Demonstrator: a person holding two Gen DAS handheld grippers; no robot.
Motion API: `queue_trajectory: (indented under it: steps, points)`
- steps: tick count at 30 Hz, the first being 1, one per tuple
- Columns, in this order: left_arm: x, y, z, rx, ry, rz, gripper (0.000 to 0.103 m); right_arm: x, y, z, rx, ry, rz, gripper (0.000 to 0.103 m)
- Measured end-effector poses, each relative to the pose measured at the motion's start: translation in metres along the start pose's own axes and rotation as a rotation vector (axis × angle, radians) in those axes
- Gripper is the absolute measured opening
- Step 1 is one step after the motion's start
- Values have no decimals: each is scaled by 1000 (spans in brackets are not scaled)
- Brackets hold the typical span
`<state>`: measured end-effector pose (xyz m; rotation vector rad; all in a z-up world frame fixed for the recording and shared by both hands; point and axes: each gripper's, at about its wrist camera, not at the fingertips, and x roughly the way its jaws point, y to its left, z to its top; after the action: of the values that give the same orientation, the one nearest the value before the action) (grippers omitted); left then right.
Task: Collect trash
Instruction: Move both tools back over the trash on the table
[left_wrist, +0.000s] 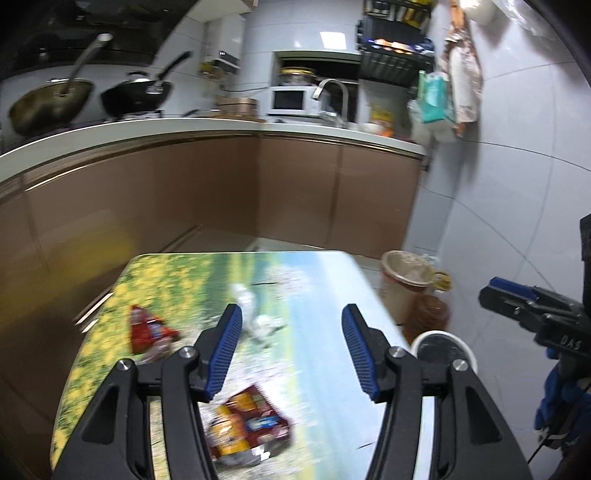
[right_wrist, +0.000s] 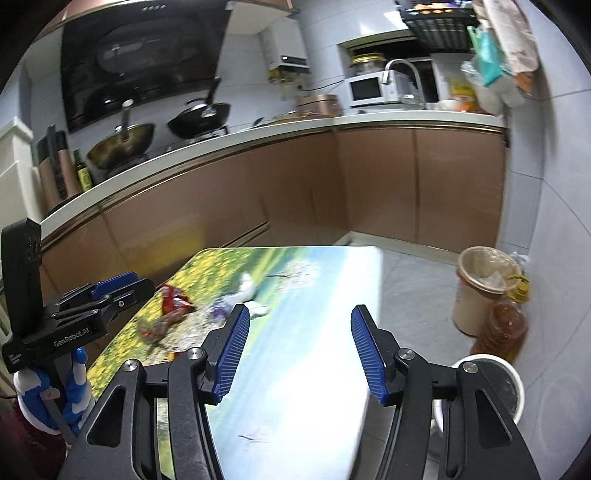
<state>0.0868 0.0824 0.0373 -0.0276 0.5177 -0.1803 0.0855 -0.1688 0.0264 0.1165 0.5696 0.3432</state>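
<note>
The left tongs (left_wrist: 291, 354) are showing black triangular linkage arms with cut-out windows, silver round screws at the pivots and ribbed blue pads (left_wrist: 225, 350) on the fingers. The right tongs (right_wrist: 299, 354) are wearing the same black frame, silver screws and blue ribbed pads (right_wrist: 365, 354). Seen from the right wrist, the left unit's black body is carrying white "GenRobot.AI" lettering, and a blue-and-white glove (right_wrist: 74, 387) is covering the hand beneath it.

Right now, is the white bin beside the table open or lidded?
Open. The white bin shows a bare round rim and dark interior from above, with no lid visible. How full it is cannot be told.
</note>
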Motion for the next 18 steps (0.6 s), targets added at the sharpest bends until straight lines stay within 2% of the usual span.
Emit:
queue_trajectory:
  steps: [6,14,18]
  points:
    - [-16,35,-18,-37,-13,55,54,9,26,5,-27,24,26,57]
    - [-9,69,-31,-69,-2,81,54,34,51,10,-51,67,20,57]
    - [-3,87,-35,-71,4,105,63,52,60,13,-55,88,20,59]
